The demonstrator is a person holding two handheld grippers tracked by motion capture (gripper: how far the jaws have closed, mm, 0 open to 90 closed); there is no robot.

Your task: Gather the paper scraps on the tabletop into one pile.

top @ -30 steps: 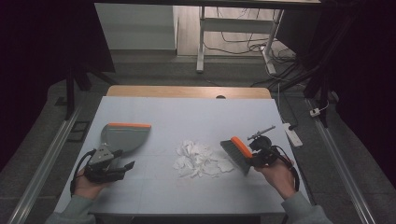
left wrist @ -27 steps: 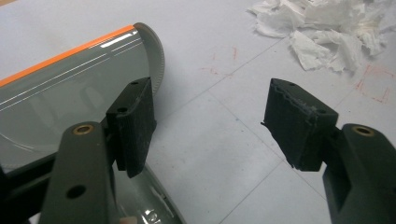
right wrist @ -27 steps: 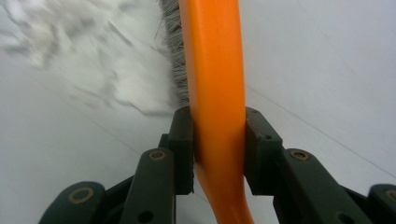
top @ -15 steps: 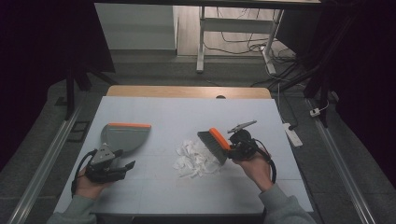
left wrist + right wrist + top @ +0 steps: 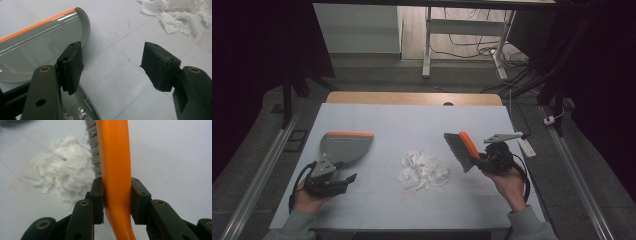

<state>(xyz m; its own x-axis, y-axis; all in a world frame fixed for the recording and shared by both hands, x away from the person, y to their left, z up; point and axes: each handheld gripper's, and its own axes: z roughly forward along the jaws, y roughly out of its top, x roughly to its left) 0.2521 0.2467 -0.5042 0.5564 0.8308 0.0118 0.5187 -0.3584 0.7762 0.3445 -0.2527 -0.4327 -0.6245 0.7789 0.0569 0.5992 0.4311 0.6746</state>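
Two jaws clamp the brush [image 5: 460, 151] (orange handle) beside the paper scraps [image 5: 423, 171].

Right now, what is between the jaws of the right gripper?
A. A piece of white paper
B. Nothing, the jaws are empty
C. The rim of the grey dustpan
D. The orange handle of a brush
D: in the right gripper view, the right gripper has both jaws pressed on the orange handle of the brush, while the pile of white paper lies apart on the table.
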